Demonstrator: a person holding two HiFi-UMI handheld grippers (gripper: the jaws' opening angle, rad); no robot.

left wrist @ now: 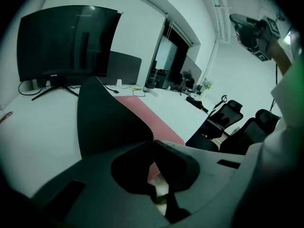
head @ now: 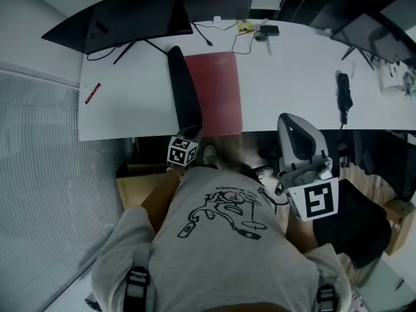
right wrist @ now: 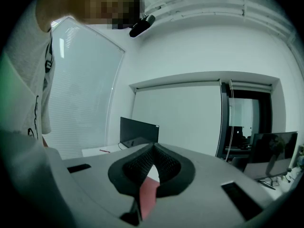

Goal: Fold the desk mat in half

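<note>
The desk mat (head: 218, 96) is dull red on its upper face and black on its lifted underside. The desk (head: 130, 109) is white and the monitor (head: 130, 15) black. The left hand-held gripper (left wrist: 153, 140) and right hand-held gripper (right wrist: 153, 147) are grey, and their cubes carry black-and-white square markers. The person's T-shirt (head: 221, 259) is grey with a black line drawing.

The head view looks steeply down from above onto the long white counter (head: 292, 77). The left gripper view sits low and close at the counter's near edge, facing across it toward the curved black monitor (left wrist: 66, 39). The right gripper view faces nearly level from farther back. All three share that monitor and the red rectangular desk mat (head: 218, 93).
</note>
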